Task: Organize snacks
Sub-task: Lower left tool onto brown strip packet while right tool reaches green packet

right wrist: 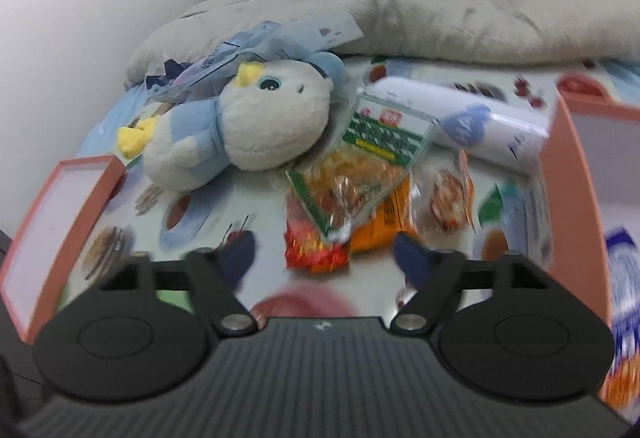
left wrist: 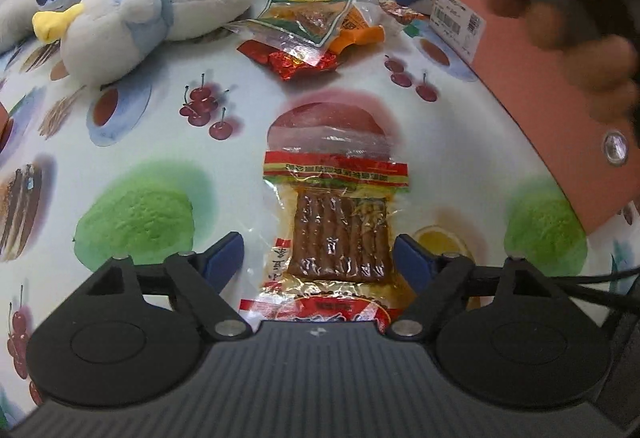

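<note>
- Left tool [left wrist: 319, 252]: jaws are standing wide apart, straddling the clear sausage packet [left wrist: 337, 234] lying flat on the printed tabletop [left wrist: 160, 126]; whether the fingers are touching it cannot be told.
- Right tool [right wrist: 324, 254]: jaws are gaping wide, gripping nothing, hovering just before the snack pile [right wrist: 360, 190].
- Pink box [right wrist: 576, 206]: standing beside the pile, at its right.
- Plush penguin [right wrist: 248, 130]: lying left of the pile.

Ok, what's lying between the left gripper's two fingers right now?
A clear snack packet of brown strips lies flat on the printed cloth between the open left gripper fingers, seen in the left wrist view.
</note>
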The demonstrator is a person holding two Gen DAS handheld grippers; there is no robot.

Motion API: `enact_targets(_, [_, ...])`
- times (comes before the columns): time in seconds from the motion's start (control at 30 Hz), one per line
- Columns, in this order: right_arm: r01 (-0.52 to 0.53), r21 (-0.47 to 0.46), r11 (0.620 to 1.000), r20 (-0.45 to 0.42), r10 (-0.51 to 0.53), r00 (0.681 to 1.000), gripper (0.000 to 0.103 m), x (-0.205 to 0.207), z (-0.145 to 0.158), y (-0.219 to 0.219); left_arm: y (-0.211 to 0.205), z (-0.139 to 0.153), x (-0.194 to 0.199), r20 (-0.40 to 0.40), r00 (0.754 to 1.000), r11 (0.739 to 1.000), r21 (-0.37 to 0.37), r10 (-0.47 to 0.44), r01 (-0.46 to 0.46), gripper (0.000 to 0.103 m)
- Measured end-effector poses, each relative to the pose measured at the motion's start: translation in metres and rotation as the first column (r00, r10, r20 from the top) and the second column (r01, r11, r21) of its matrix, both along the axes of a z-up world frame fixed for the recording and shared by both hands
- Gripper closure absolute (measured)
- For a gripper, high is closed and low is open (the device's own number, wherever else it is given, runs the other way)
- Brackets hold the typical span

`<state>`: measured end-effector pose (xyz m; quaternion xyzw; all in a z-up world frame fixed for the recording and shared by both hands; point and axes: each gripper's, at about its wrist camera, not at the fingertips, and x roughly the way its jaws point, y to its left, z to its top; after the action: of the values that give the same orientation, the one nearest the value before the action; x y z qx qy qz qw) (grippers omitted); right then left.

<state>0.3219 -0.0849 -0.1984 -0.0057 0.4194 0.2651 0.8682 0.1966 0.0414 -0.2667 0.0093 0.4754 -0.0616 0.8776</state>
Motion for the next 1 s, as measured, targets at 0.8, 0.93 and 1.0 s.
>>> enact_targets(0.8, [-0.245,-0.240,0.939,-0.010,0.250,0.968,0.029,0.061,-0.060,0.065,0.031,0.009,-0.002,-0.001,0.988,0.975,-0.160,0.156,-0.154,0.050])
enact_targets(0.93, [-0.213,-0.222,0.952,0.004,0.219,0.976,0.048,0.061,-0.056,0.063,0.039,0.013,-0.003,-0.007,0.980,0.961,-0.196,0.198,-0.196,0.050])
enact_targets(1.0, [-0.195,-0.218,0.956,0.012,0.202,0.979,0.057,0.059,-0.051,0.059,0.043,0.015,-0.004,-0.011,0.976,0.954,-0.209,0.216,-0.213,0.050])
